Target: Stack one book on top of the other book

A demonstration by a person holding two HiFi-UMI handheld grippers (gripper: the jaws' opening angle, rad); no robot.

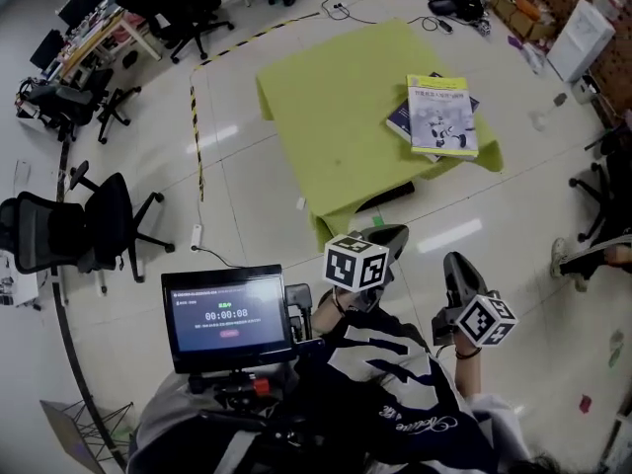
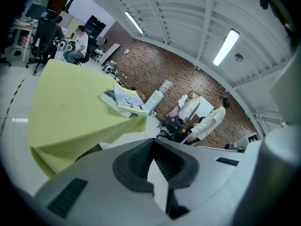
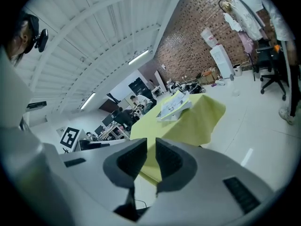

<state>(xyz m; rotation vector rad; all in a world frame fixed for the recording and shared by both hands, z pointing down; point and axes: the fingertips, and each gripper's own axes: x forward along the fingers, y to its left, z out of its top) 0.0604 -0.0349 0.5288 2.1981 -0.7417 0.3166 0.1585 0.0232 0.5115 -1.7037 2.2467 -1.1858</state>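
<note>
A white and yellow-green book (image 1: pixel 442 115) lies on top of a dark blue book (image 1: pixel 403 118), at the right side of a table covered with a yellow-green cloth (image 1: pixel 336 107). Both grippers are held near my body, well short of the table's front corner. The left gripper (image 1: pixel 390 237) is shut with nothing in it, and its pads meet in the left gripper view (image 2: pixel 153 144). The right gripper (image 1: pixel 462 270) shows a narrow gap between its pads (image 3: pixel 151 147), with nothing between them. The stacked books appear far off in both gripper views (image 2: pixel 128 100) (image 3: pixel 175 103).
A small screen (image 1: pixel 227 316) is mounted in front of my chest. Black office chairs (image 1: pixel 89 227) stand at the left, and yellow-black tape (image 1: pixel 196 126) runs along the floor. A white box (image 1: pixel 581 38) stands at the far right. People in white coats (image 2: pixel 207 124) stand beyond the table.
</note>
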